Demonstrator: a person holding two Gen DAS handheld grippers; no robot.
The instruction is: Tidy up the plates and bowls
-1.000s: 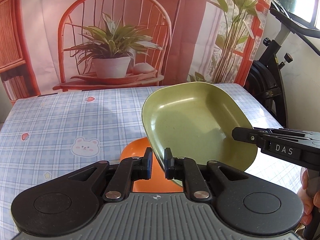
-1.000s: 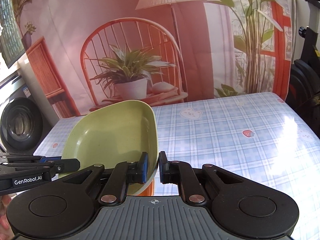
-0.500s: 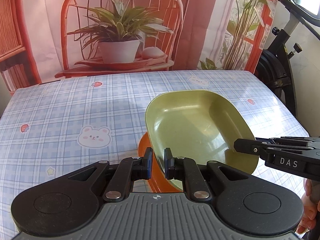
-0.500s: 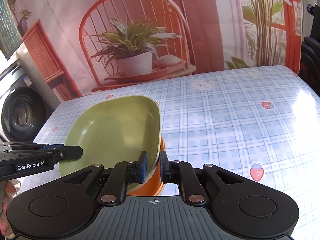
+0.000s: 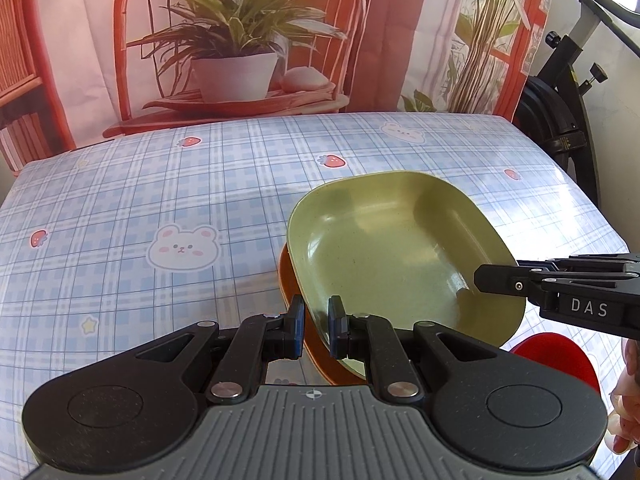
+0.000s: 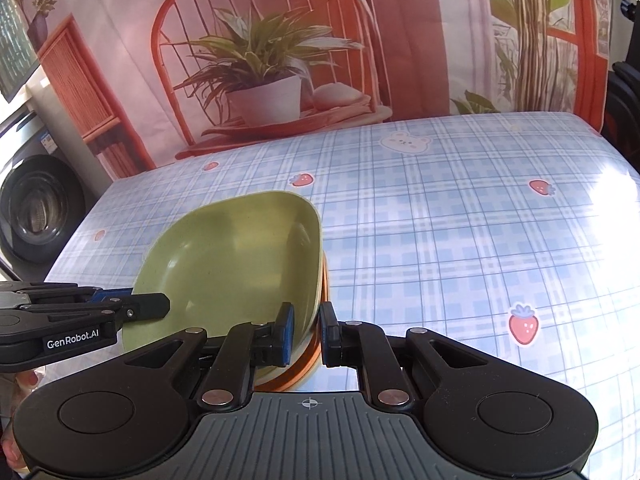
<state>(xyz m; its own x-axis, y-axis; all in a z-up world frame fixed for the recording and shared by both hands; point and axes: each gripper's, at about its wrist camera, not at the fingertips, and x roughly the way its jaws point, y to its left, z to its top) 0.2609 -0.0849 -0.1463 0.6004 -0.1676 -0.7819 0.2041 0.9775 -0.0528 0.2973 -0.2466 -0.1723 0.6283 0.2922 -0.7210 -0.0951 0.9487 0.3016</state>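
Green plate (image 5: pixel 396 248) stiff, light, slick glaze; both jaws pinch its opposite rims, over orange plate (image 5: pixel 289 280) mid-desk

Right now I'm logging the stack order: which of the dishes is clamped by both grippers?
The green dish: the left gripper and right gripper pinch its opposite rims. The orange dish sits beneath it, and the red one lies apart, ungripped.

A home room dressed as a filming corner: the table (image 5: pixel 168 200) wears a blue plaid cloth with bears and strawberries, a printed backdrop (image 6: pixel 280 60) of a chair and potted plant hangs behind, a washing machine (image 6: pixel 36 208) stands left, an exercise bike (image 5: pixel 560 112) right.
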